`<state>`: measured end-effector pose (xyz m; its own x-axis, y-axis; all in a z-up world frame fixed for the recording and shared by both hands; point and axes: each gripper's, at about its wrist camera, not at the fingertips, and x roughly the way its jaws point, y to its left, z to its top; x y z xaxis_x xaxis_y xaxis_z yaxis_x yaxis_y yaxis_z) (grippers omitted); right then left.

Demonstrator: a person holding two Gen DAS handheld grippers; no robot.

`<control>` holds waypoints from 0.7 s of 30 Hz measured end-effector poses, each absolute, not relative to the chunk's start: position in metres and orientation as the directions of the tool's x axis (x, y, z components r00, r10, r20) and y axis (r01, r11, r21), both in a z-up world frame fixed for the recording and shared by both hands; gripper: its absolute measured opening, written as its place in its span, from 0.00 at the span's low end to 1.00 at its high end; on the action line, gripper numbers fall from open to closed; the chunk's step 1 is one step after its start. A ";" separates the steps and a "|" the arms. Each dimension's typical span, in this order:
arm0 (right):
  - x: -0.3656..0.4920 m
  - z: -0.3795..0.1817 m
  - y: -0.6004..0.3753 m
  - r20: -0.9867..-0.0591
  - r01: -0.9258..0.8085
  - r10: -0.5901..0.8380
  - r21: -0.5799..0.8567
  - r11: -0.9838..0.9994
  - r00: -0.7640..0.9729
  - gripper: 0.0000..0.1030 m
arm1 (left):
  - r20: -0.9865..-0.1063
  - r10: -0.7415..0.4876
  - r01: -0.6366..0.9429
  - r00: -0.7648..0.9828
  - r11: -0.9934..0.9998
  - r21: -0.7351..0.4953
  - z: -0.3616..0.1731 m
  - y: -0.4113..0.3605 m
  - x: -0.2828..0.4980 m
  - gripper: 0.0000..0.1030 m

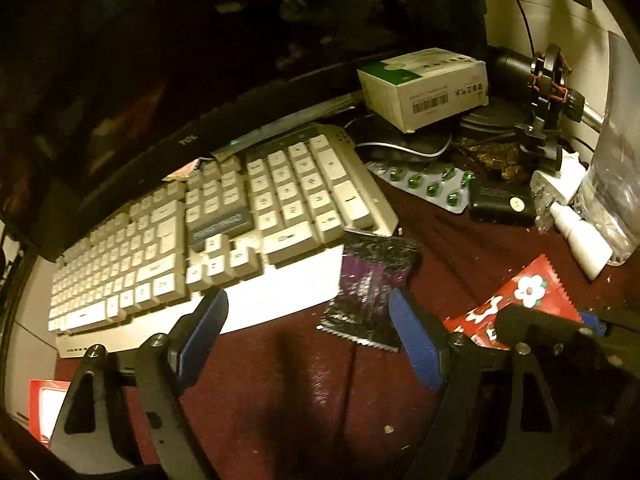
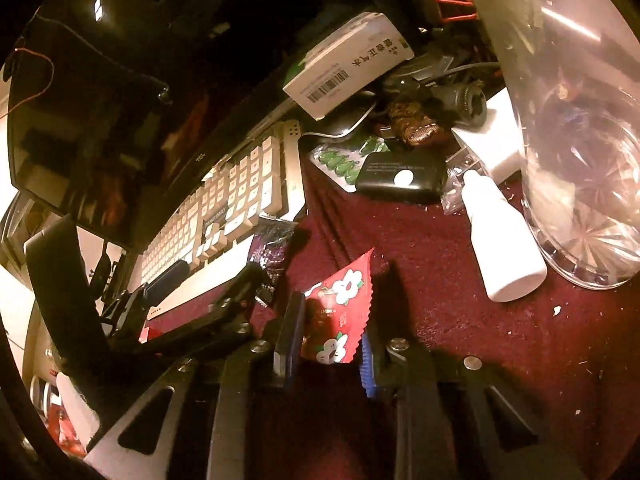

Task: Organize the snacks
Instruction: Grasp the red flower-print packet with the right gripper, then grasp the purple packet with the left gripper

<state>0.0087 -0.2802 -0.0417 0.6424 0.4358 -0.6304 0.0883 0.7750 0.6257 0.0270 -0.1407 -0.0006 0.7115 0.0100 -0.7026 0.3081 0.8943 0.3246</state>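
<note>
A red snack packet with white flowers [image 2: 340,312] sits between the fingers of my right gripper [image 2: 330,344], which is shut on it just above the dark red cloth. It also shows in the left wrist view [image 1: 520,300]. A purple and black snack packet [image 1: 370,288] lies on the cloth with its far end against the keyboard's front corner. My left gripper [image 1: 308,320] is open; its right finger [image 1: 416,340] is next to the purple packet's near end. The purple packet also shows in the right wrist view [image 2: 272,256].
A white keyboard [image 1: 224,232] lies at left under a monitor [image 1: 120,92]. A white and green box [image 1: 428,84], a blister pack of green pills [image 1: 428,184], a black case [image 1: 502,202], a white dropper bottle [image 2: 500,240] and a clear plastic jar [image 2: 580,120] crowd the right.
</note>
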 end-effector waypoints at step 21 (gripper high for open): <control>0.008 -0.043 -0.285 -0.628 0.098 0.443 0.638 0.763 0.639 0.22 | -0.762 -0.084 0.349 0.643 0.917 0.194 -0.014 -0.133 0.054 0.76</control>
<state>0.0081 -0.2849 -0.0426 0.6394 0.4432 -0.6283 0.0980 0.7635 0.6383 0.0542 -0.1327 -0.0141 0.6426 -0.0836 -0.7616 0.3490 0.9169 0.1938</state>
